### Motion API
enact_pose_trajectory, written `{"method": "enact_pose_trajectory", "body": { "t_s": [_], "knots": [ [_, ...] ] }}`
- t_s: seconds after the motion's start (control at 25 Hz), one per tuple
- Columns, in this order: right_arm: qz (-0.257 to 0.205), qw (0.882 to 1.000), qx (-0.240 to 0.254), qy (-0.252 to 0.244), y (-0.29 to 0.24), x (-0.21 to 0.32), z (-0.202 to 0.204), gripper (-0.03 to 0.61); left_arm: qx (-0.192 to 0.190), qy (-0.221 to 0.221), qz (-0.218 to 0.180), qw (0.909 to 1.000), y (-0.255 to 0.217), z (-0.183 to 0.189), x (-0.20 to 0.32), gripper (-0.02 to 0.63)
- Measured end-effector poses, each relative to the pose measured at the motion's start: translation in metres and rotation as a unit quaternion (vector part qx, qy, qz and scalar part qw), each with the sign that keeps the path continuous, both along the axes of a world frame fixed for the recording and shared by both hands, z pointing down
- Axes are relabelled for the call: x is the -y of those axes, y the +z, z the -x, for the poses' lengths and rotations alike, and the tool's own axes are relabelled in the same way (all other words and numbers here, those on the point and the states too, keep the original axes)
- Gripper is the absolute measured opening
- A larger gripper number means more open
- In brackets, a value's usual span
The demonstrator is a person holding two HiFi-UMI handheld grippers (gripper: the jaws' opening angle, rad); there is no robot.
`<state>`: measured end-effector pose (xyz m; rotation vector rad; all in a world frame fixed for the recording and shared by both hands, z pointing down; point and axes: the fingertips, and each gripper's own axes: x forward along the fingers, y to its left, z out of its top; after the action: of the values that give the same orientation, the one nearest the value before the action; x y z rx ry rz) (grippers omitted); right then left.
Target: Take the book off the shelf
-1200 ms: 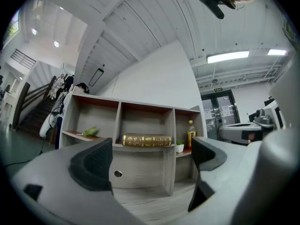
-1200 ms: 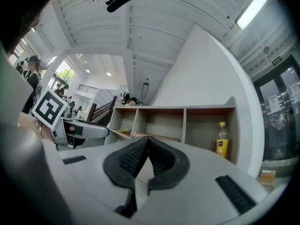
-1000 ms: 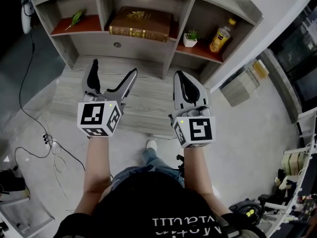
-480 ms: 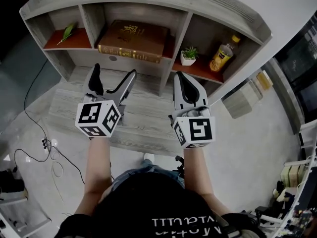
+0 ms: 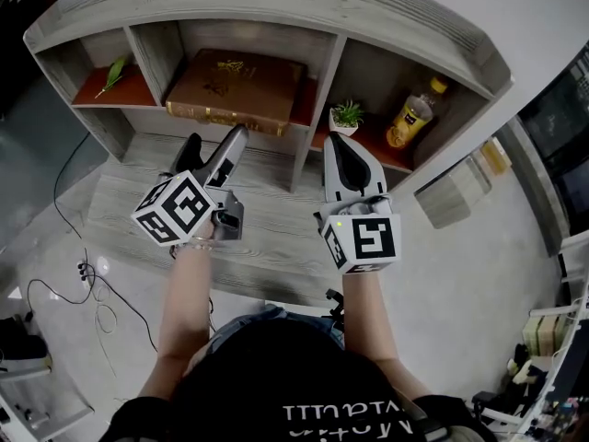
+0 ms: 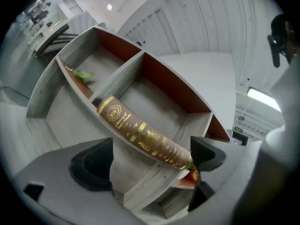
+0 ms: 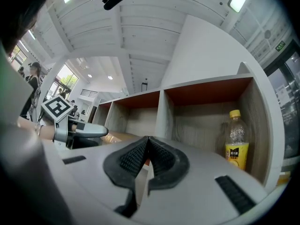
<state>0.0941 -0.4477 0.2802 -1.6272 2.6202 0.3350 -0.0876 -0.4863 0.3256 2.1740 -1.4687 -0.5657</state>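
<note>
— So where is the book (image 5: 235, 90) right now?
— Lying flat in the middle compartment of the shelf (image 5: 276, 12), with its brown, gold-lettered spine turned out toward the person. Neither gripper touches it.

— And the left gripper (image 5: 212, 147)?
— Its jaws stand wide apart with nothing held. It hangs over the desk (image 5: 276, 238) just in front of the middle compartment, rolled to one side so that its marker cube (image 5: 175, 212) sits tilted. In the left gripper view the spine runs slantwise across the gap between the two black pads (image 6: 91, 170), clear of both.

— The right gripper (image 5: 339, 145)?
— Its jaws are pressed together, the ribbed pads meeting with nothing between them. It hovers over the desk in front of the right compartment, beside the left gripper.

— What else sits on the shelf?
— A small potted plant (image 5: 346, 118) and a yellow-capped bottle (image 5: 411, 110) stand in the right compartment, the plant nearer the divider and the bottle toward the outer wall. A green leaf (image 5: 115, 70) lies in the left compartment. Cables (image 5: 92, 284) trail on the floor (image 5: 37, 247) at the left.
</note>
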Motion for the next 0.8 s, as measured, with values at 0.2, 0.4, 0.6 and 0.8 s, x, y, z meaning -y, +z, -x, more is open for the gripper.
{"method": "enact_pose_trajectory", "body": {
  "t_s": [0.2, 0.4, 0.6, 0.8],
  "knots": [
    [0.001, 1.0, -0.007, -0.003, 0.002, 0.008, -0.006, 0.015, -0.101, -0.003, 0.034, 0.9943, 0.005, -0.005, 0.018, 0.511],
    [0.005, 1.0, -0.007, -0.001, 0.003, 0.014, -0.015, 0.015, -0.206, 0.0, 0.069, 0.9761, 0.007, -0.004, 0.037, 0.479],
    [-0.003, 1.0, -0.014, 0.005, -0.001, 0.016, -0.021, 0.015, -0.237, -0.022, 0.093, 0.9669, 0.009, 0.0, 0.055, 0.463],
    [-0.009, 1.0, -0.018, 0.006, -0.005, 0.015, -0.023, 0.015, -0.308, -0.03, 0.137, 0.9408, 0.018, 0.001, 0.069, 0.448]
  ]
}}
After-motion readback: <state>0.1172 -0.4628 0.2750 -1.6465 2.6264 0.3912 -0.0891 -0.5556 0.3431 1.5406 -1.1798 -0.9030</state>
